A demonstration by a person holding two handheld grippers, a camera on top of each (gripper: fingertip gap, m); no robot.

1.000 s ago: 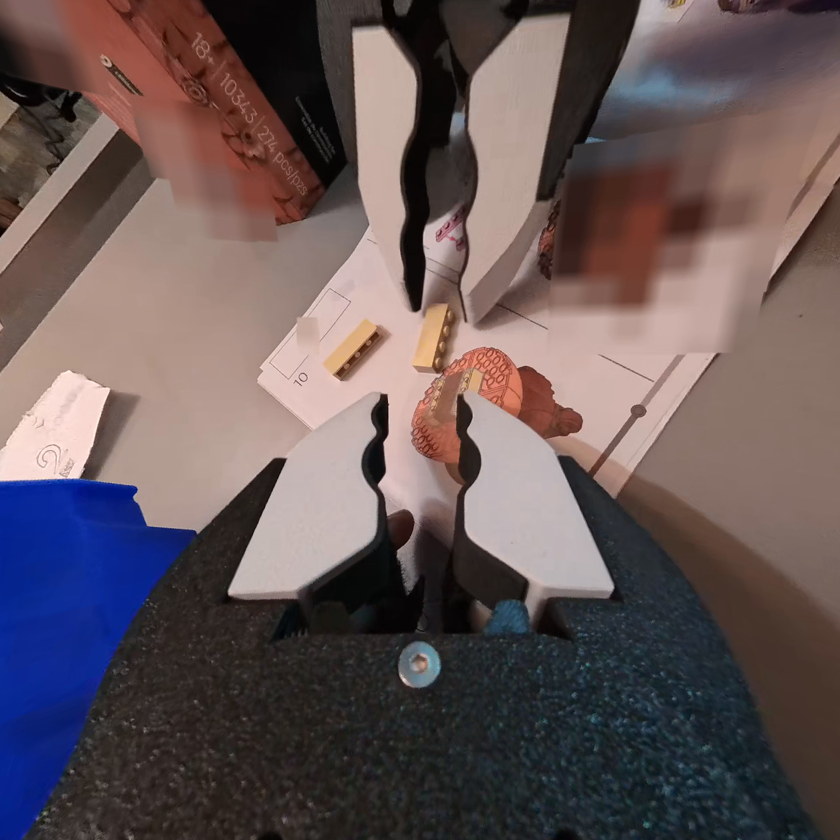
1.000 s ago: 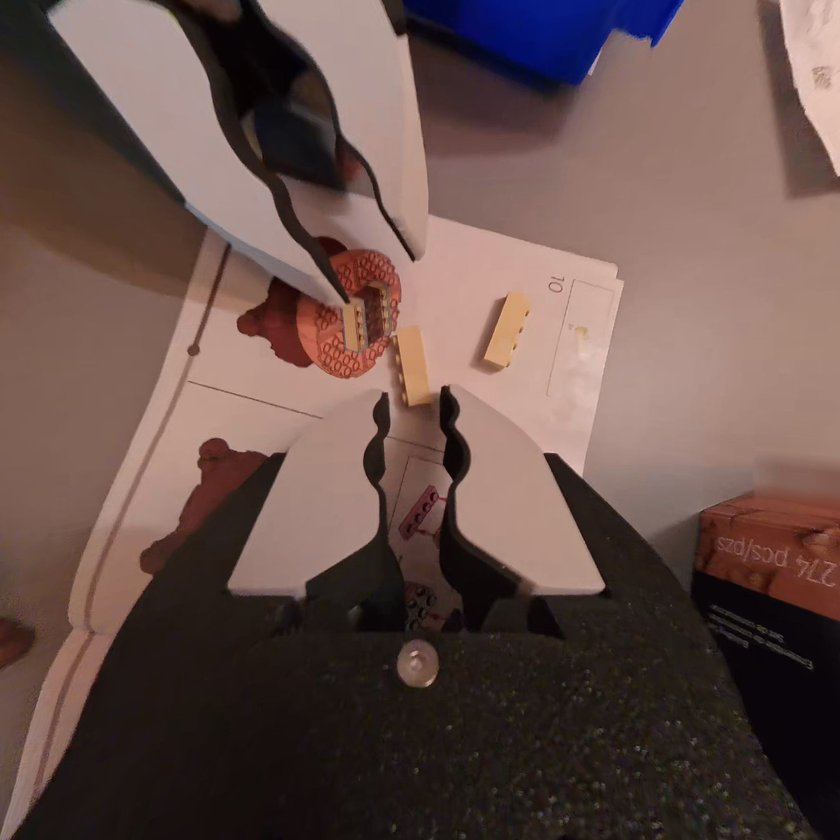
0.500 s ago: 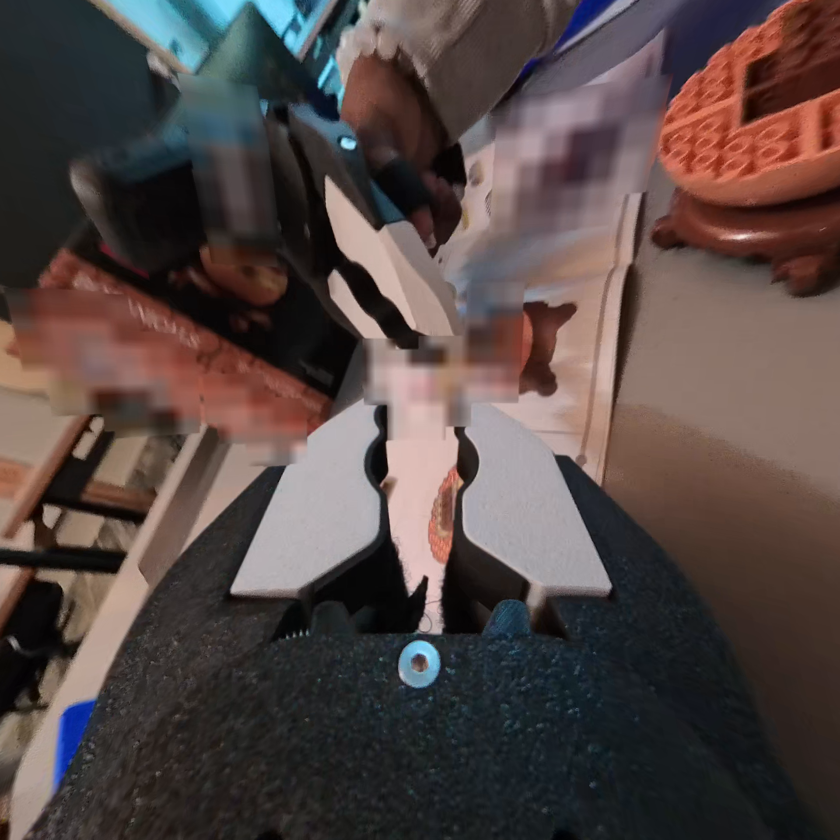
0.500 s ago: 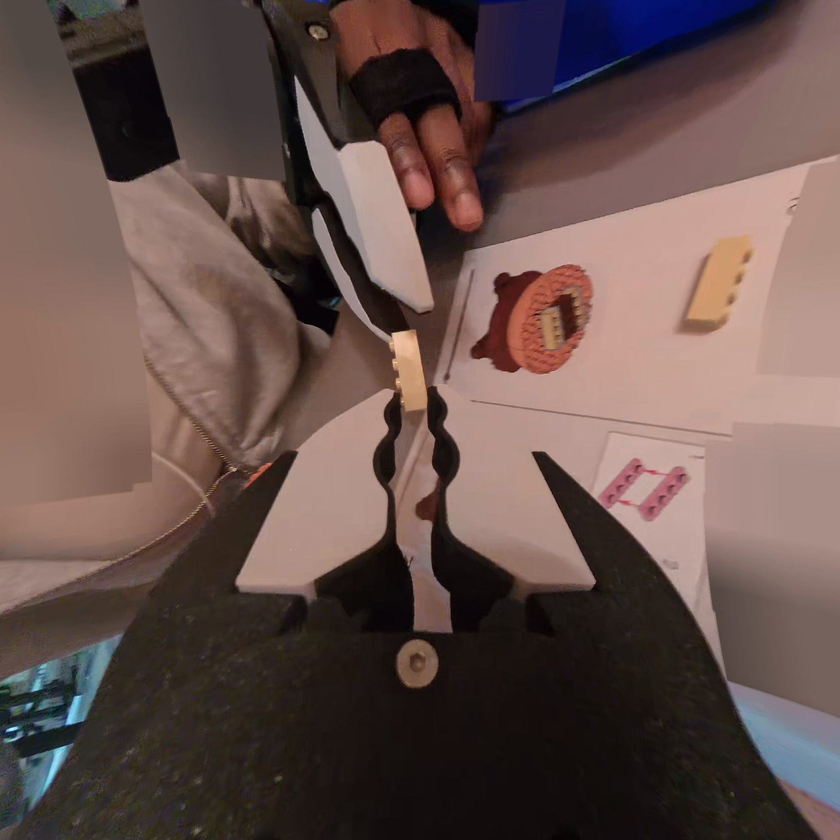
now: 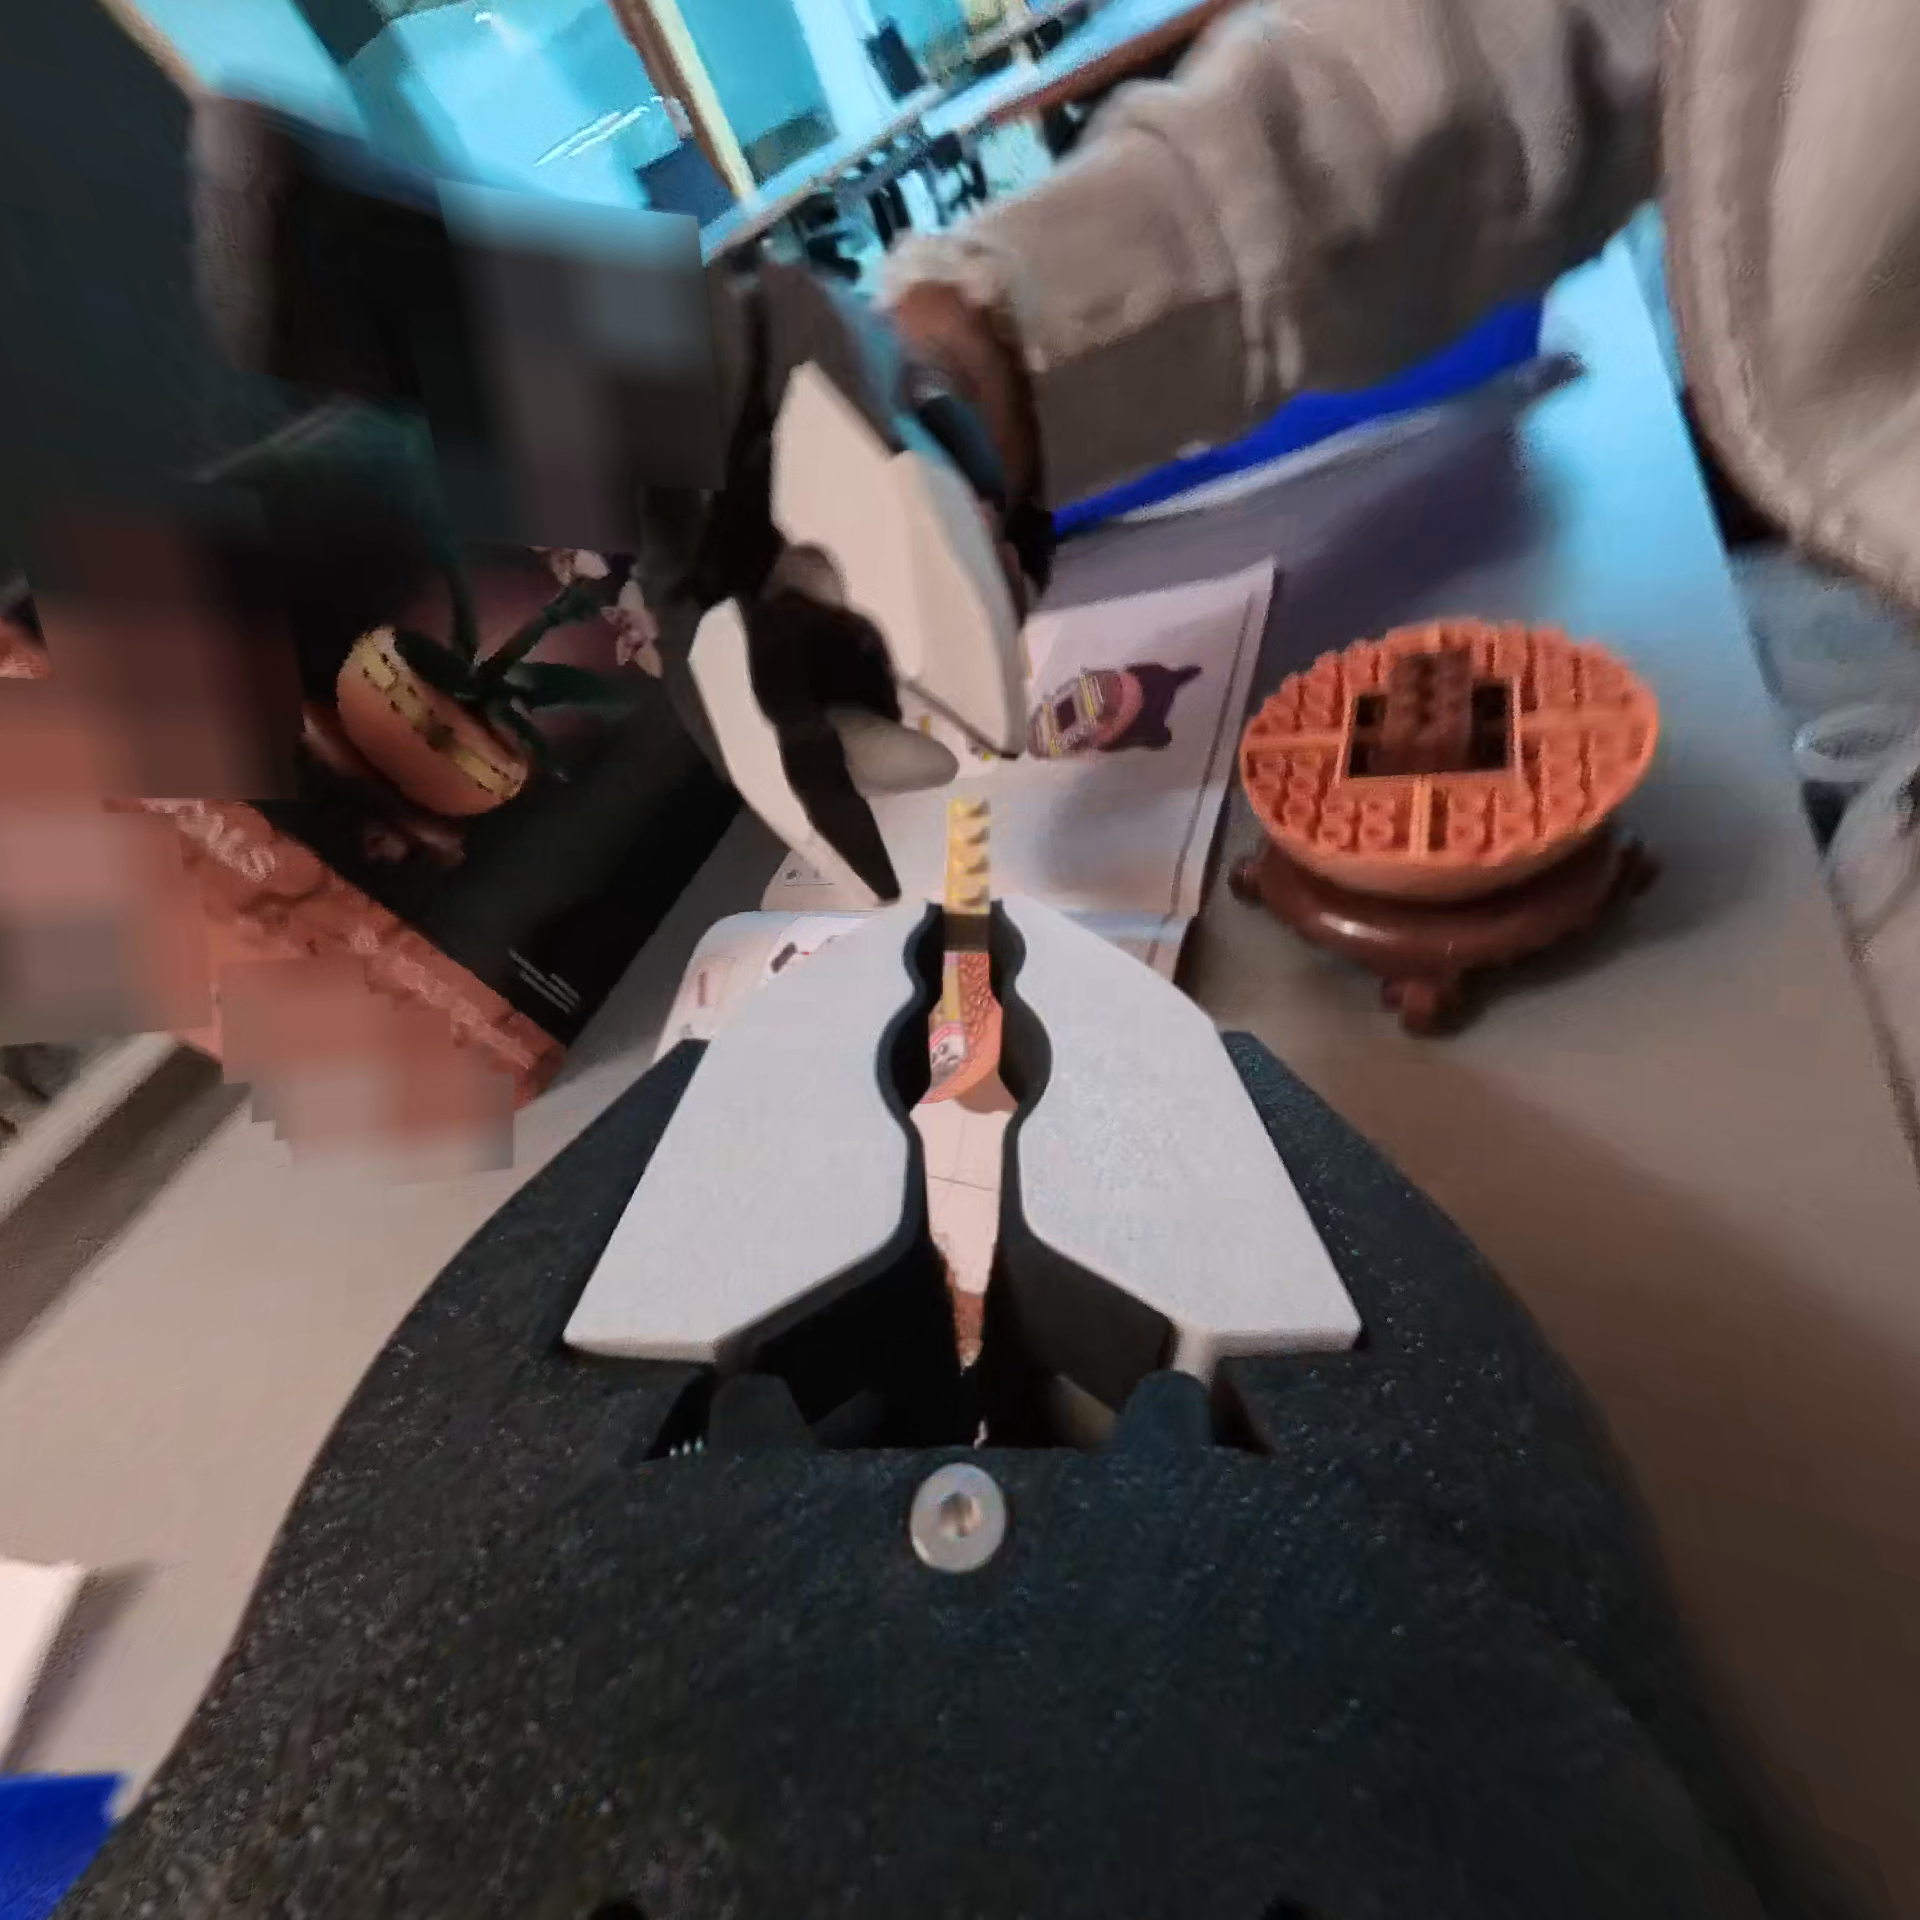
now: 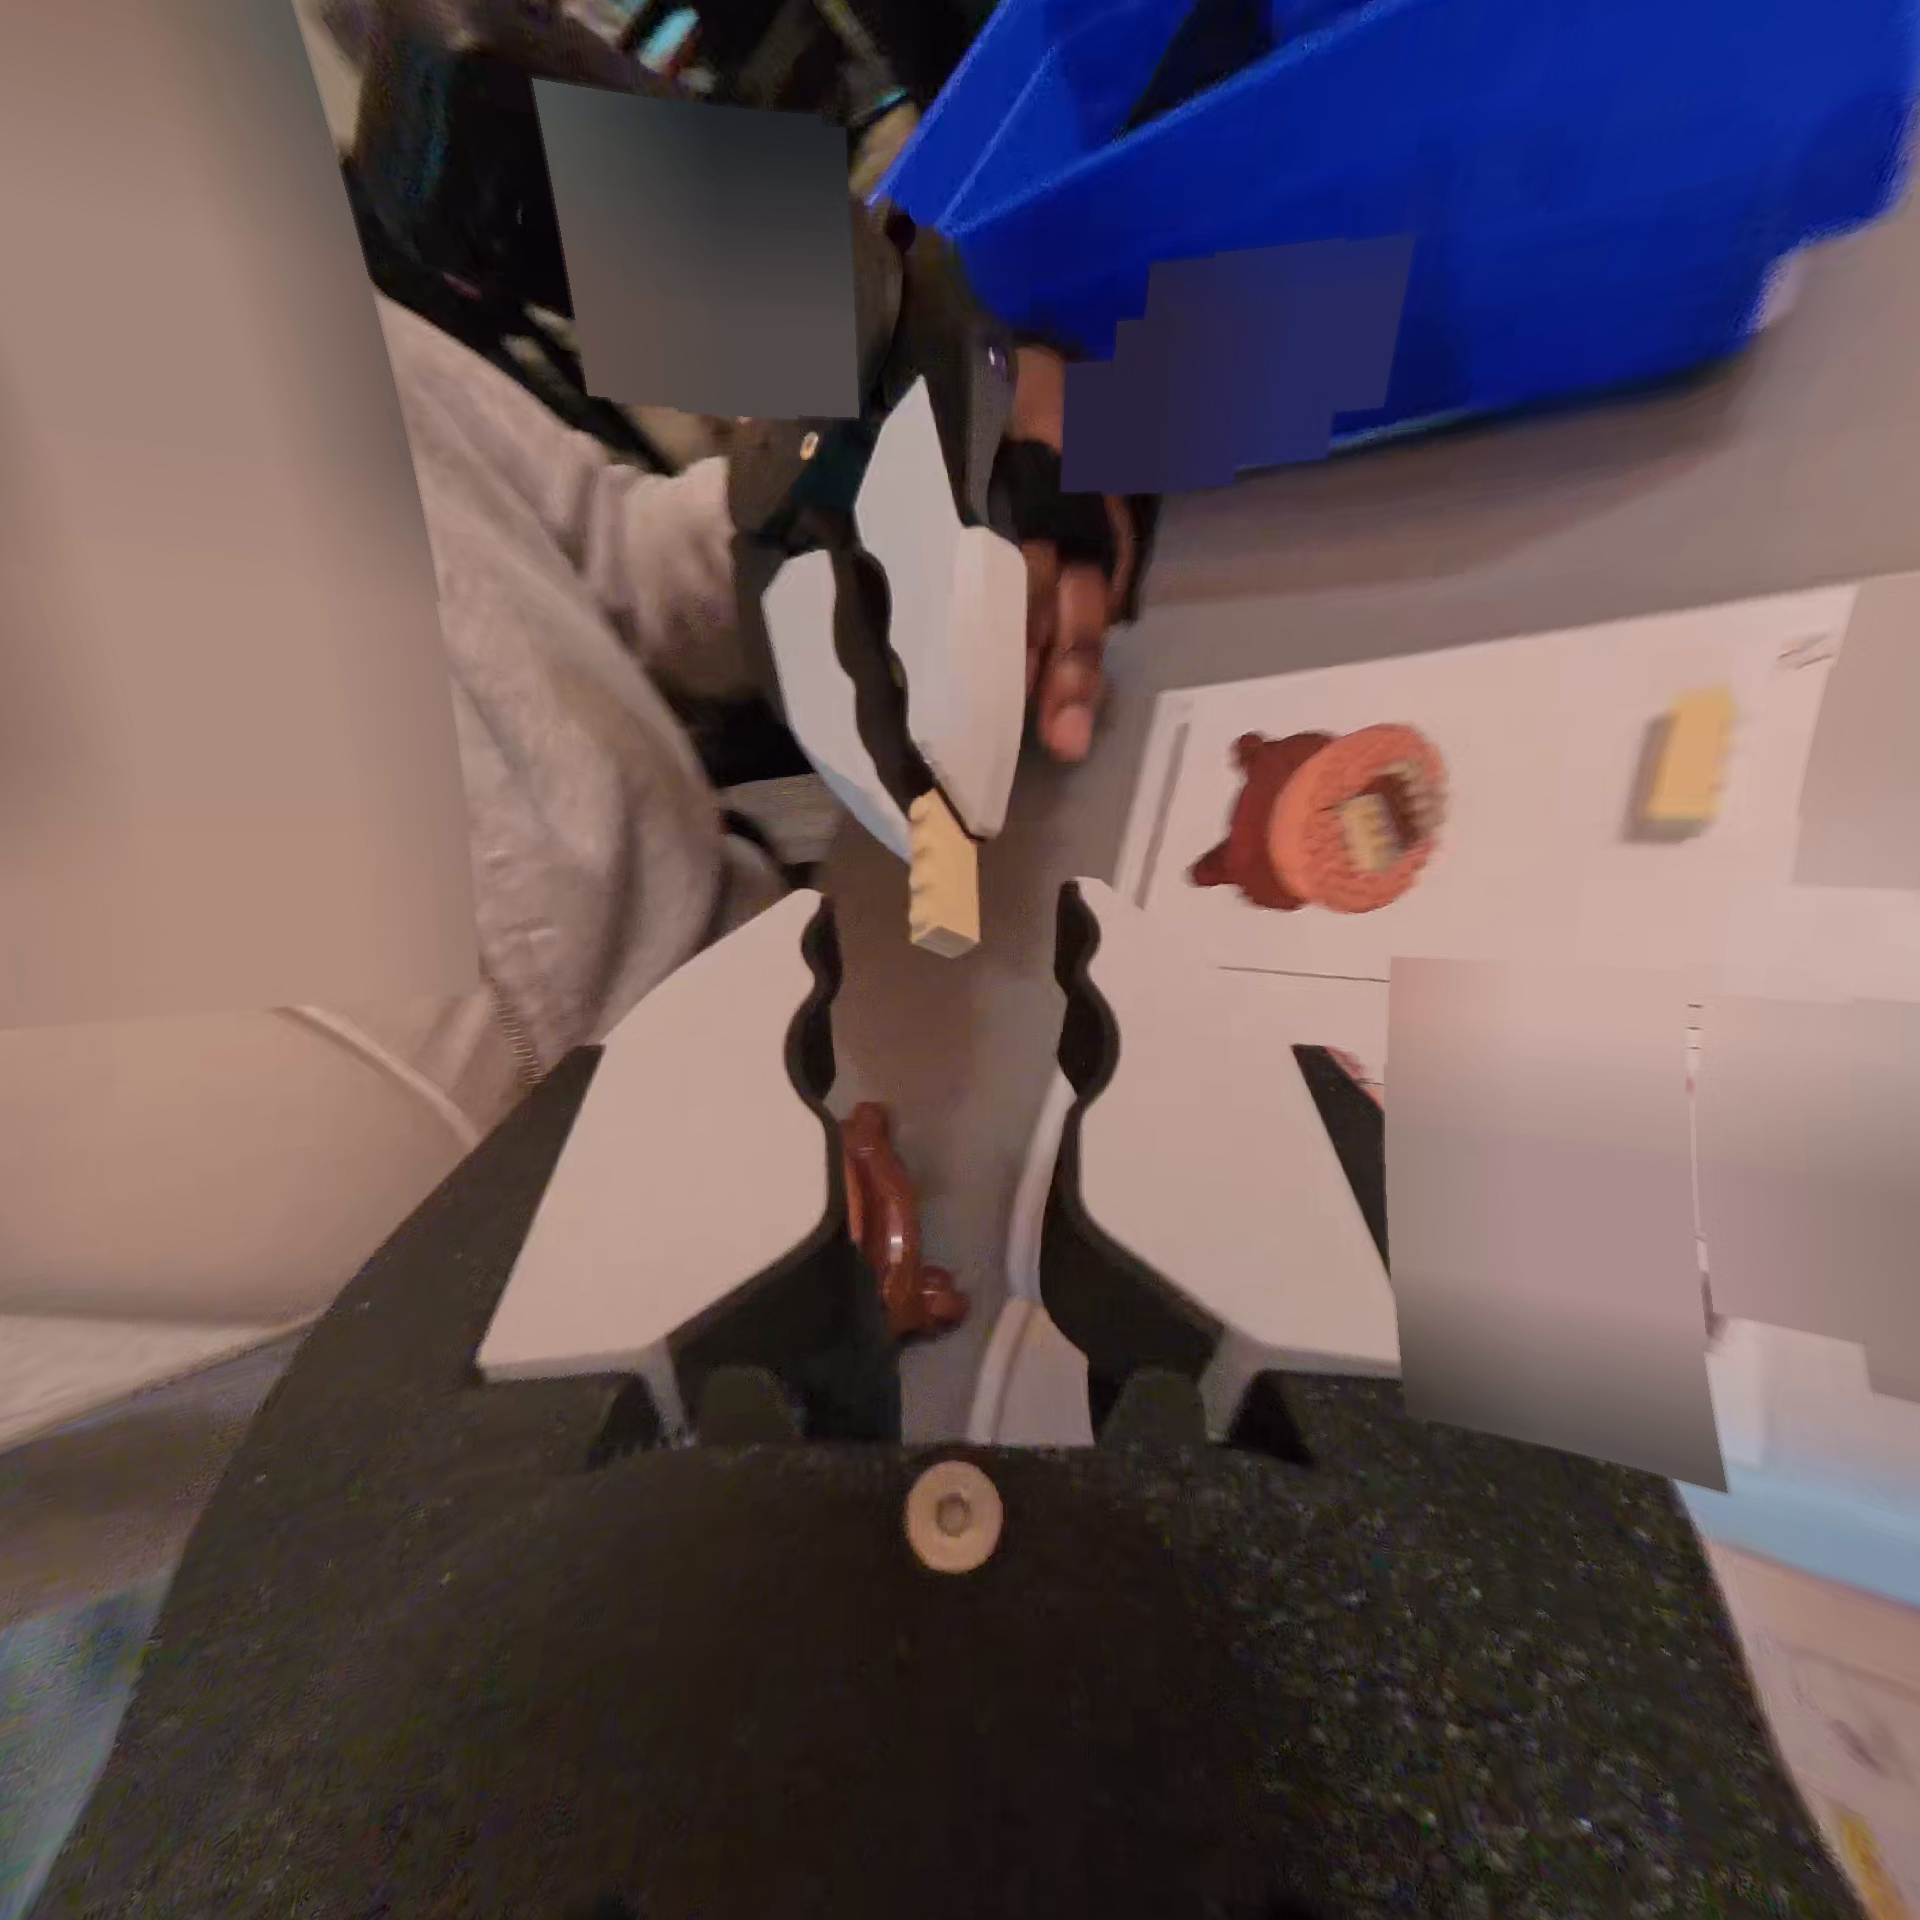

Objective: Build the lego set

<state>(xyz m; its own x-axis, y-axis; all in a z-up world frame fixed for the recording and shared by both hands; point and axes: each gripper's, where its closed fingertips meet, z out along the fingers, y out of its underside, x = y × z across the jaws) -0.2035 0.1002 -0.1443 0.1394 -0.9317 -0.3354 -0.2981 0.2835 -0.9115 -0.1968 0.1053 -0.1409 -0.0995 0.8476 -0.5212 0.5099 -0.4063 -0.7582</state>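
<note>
Half a second ago the tan brick was pinched by the right gripper; now it is clamped between the tips of the left gripper and held in the air. The right gripper's jaws are spread wide, with nothing between them. The round orange pot is seen on the table, beside the instruction booklet.

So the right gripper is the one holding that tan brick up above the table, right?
Not quite: the left gripper holds the tan brick up above the table, jaws shut on it. The right wrist view shows the right gripper with jaws open and empty, the brick pinched by the other one ahead.
</note>
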